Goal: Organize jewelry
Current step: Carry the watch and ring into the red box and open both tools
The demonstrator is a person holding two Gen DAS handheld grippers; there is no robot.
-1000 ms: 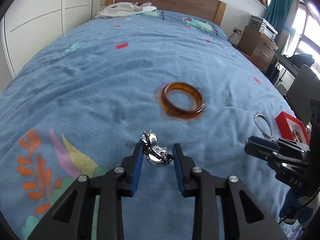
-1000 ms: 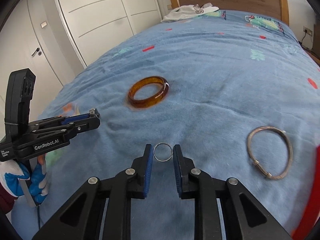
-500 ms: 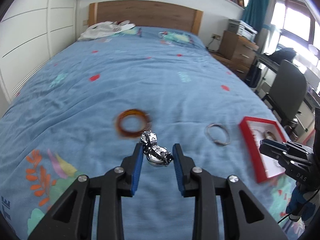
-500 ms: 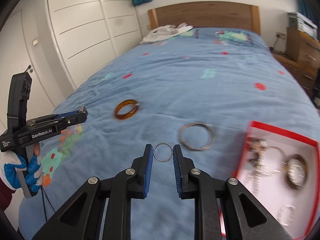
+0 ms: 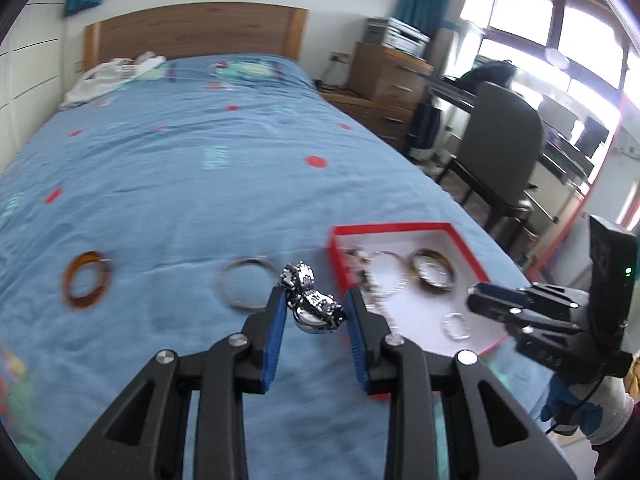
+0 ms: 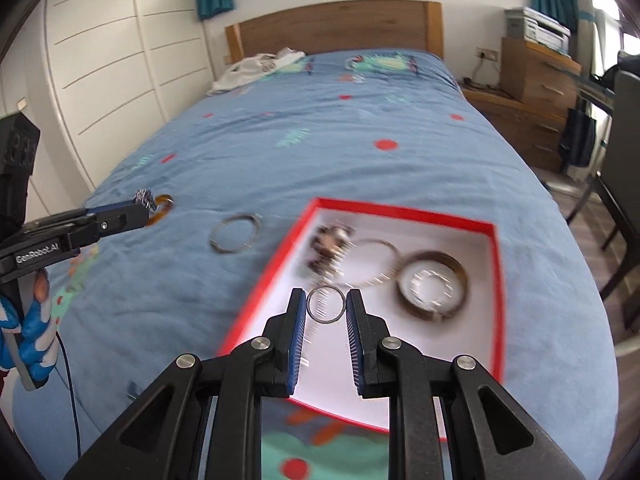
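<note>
Jewelry is being gathered into the red-rimmed tray [image 6: 496,280] lying on the blue bedspread [image 6: 320,152], and two pieces are travelling there at once. The right gripper [image 6: 326,308] is clamping a thin silver ring [image 6: 326,305] upright between its blue pads, and in its own view it is hanging directly over the tray's white floor — the near-left corner is lying at about 7 o'clock from the ring, while the brown bangle [image 6: 434,286] already stowed is sitting at 3 o'clock. The left gripper [image 5: 314,312] is pinching a chunky metal watch [image 5: 312,304], its band rising toward 11 o'clock out of the pads. From that gripper the tray [image 5: 384,229] is lying at roughly 2 o'clock, its left wall just beside the right finger, so the watch is hanging over bedspread, not yet over the tray.

The right hand is judged the nearer one: it looks ready to let go straight down, whereas the left needs to be carrying its load rightward first. Two pieces are waiting on the cover — a thin silver bangle [image 5: 246,284] at 10 o'clock from the watch and an amber bangle [image 5: 86,286] well apart at 9 o'clock.
</note>
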